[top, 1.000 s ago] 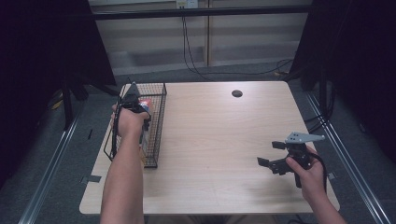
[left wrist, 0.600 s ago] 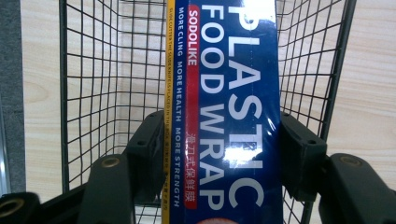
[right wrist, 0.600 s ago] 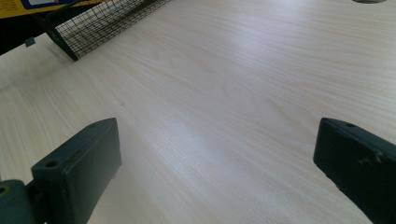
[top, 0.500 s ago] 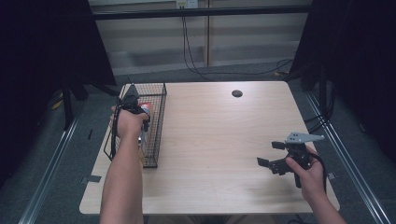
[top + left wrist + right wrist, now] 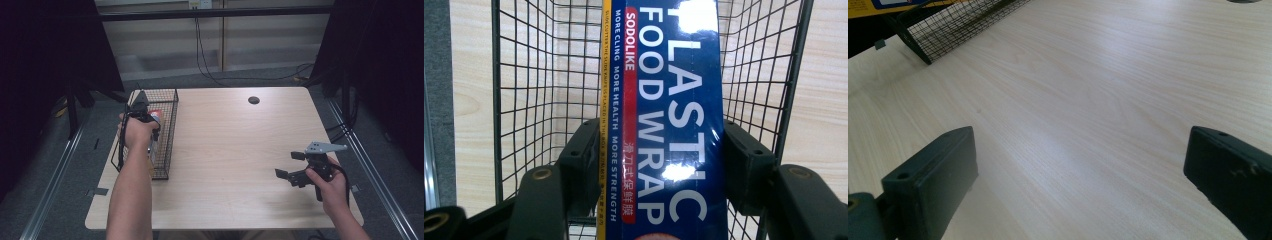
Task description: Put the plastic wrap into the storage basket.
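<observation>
Over the wire basket (image 5: 167, 135) at the table's (image 5: 235, 150) left edge, the left gripper (image 5: 664, 165) stays clamped on the plastic wrap box (image 5: 664, 100), unmoved, so lowering seems paused, while the right gripper (image 5: 295, 167) rests spread open, empty.

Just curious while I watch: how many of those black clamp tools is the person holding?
2. The left gripper is over the wire basket at the table's left, clamped on a blue plastic wrap box. The right gripper is open above the table's near right.
</observation>
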A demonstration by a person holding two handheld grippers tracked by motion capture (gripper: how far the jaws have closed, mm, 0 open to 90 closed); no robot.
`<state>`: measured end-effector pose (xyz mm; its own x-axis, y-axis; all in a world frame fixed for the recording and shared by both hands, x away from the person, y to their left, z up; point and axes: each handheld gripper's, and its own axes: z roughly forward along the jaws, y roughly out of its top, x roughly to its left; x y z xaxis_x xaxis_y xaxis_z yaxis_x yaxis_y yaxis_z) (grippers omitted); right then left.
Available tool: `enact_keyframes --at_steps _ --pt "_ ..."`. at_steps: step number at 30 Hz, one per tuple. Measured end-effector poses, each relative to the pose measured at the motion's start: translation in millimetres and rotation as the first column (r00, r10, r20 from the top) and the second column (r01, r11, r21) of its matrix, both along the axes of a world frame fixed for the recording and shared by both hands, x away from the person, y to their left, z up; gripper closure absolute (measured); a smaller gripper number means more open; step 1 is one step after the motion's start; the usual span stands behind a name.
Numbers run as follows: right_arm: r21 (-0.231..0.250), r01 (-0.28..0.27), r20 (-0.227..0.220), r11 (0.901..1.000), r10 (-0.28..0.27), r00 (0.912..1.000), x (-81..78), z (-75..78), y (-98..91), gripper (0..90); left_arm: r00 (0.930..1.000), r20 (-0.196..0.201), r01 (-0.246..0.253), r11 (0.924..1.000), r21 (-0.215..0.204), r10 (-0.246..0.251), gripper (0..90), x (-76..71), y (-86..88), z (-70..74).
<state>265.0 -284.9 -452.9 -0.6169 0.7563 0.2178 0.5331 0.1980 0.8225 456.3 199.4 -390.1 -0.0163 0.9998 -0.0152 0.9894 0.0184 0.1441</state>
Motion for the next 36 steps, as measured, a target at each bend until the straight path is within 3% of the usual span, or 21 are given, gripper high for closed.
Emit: enact_keyframes --at_steps 7,10,15,21,22,23,36 --pt "-0.001 0.001 -0.004 1.0000 -0.001 1.0000 -0.1 0.1 0.0 0.7 0.9999 0.017 0.001 1.0000 0.004 -0.002 41.8 -0.4 -0.8 -1.7" --pt "-0.001 -0.001 -0.002 1.0000 0.001 1.0000 0.0 0.0 0.1 0.7 0.9997 -0.009 0.022 0.9998 0.000 -0.022 41.6 0.1 0.0 0.2" --pt "-0.001 -0.002 -0.002 1.0000 0.002 1.0000 0.3 0.0 0.2 0.7 0.9996 0.025 0.010 0.9999 0.012 -0.010 41.2 -1.4 -1.4 -2.0" --pt "-0.003 -0.006 -0.002 1.0000 0.006 1.0000 0.1 -0.1 0.8 0.7 0.9997 0.013 0.019 0.9998 -0.002 -0.019 40.6 -1.1 -0.3 -1.2" --pt "-0.002 -0.005 -0.001 1.0000 0.005 1.0000 -0.2 0.1 0.7 0.7 0.9995 0.029 0.014 0.9999 0.009 -0.014 40.4 -1.6 -1.3 -2.4" --pt "0.000 -0.002 -0.002 1.0000 0.002 1.0000 -0.4 0.3 0.7 0.7 0.9997 0.015 0.020 0.9998 0.000 -0.020 40.1 -1.4 -0.7 -1.4" --pt "-0.001 -0.002 -0.002 1.0000 0.002 1.0000 0.3 0.1 2.1 0.7 0.9996 0.029 0.003 0.9992 -0.039 -0.001 28.9 -6.5 8.7 4.7"
